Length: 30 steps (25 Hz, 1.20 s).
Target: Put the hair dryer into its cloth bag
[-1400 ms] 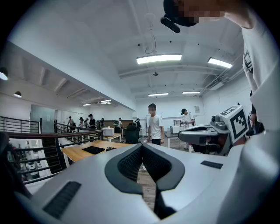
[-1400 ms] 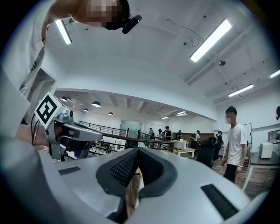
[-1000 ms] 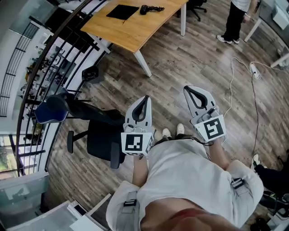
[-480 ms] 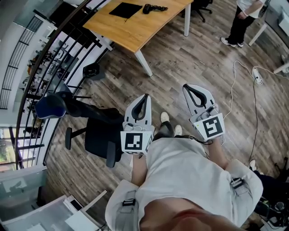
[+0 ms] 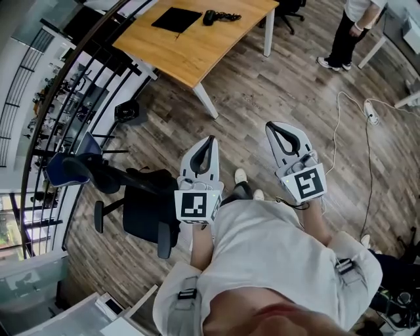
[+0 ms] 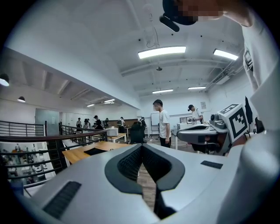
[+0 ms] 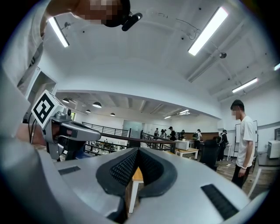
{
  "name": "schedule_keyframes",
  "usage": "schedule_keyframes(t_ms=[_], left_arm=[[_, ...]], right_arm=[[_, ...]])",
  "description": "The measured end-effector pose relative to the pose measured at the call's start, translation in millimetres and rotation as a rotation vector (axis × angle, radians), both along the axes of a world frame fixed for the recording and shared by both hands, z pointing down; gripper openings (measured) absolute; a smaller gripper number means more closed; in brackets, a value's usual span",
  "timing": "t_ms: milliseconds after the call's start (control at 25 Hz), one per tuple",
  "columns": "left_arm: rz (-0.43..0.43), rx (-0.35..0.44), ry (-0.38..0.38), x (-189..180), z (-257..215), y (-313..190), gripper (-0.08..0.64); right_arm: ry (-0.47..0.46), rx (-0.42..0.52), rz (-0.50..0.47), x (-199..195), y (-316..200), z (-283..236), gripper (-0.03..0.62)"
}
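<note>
The black hair dryer (image 5: 220, 15) lies on the wooden table (image 5: 197, 49) at the top of the head view, and its flat black cloth bag (image 5: 176, 19) lies just left of it. Both are far from my grippers. My left gripper (image 5: 210, 142) is held out level over the wood floor, shut and empty. My right gripper (image 5: 278, 127) is beside it, also shut and empty. In the left gripper view the jaws (image 6: 142, 147) meet at the tip, with the bag (image 6: 95, 151) on the table (image 6: 78, 155) beyond. In the right gripper view the jaws (image 7: 137, 151) are closed.
A black office chair (image 5: 147, 207) and a blue chair (image 5: 72, 167) stand at my left by a curved black railing (image 5: 65, 98). A person (image 5: 351, 26) stands at the far right. A white cable and power strip (image 5: 371, 110) lie on the floor at right.
The person's feet have stepped forward, and the chairs and floor have shifted in the head view. Both grippers are carried along side by side, still shut and empty.
</note>
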<state>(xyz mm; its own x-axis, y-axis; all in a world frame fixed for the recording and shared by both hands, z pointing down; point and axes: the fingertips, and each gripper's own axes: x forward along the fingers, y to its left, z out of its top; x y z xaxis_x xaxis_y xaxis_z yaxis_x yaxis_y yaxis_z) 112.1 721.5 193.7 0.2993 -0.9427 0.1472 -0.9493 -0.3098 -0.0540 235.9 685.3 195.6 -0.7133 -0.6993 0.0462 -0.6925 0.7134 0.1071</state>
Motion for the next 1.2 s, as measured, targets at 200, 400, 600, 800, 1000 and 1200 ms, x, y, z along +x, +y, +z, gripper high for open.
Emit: schedule_keyframes(t_ms=[200,400,600,800,1000,1200], left_arm=[[0.018,-0.002,0.011,-23,3,-40,0.017],[0.029,-0.001,0.025,-52,7,-75,0.017],[0.042,-0.005,0.034,-75,10,-106,0.017],[0.048,-0.012,0.045,-89,13,-134,0.017],[0.042,-0.024,0.045,-98,17,-162,0.017],[0.035,-0.033,0.035,-99,20,-195,0.017]], right_arm=[[0.018,0.003,0.012,-24,-37,1,0.020],[0.037,0.002,0.030,-50,-69,5,0.020],[0.058,-0.005,0.053,-70,-98,7,0.020],[0.071,-0.021,0.059,-85,-126,12,0.020],[0.073,-0.023,0.054,-95,-155,16,0.020],[0.064,-0.026,0.052,-94,-188,19,0.020]])
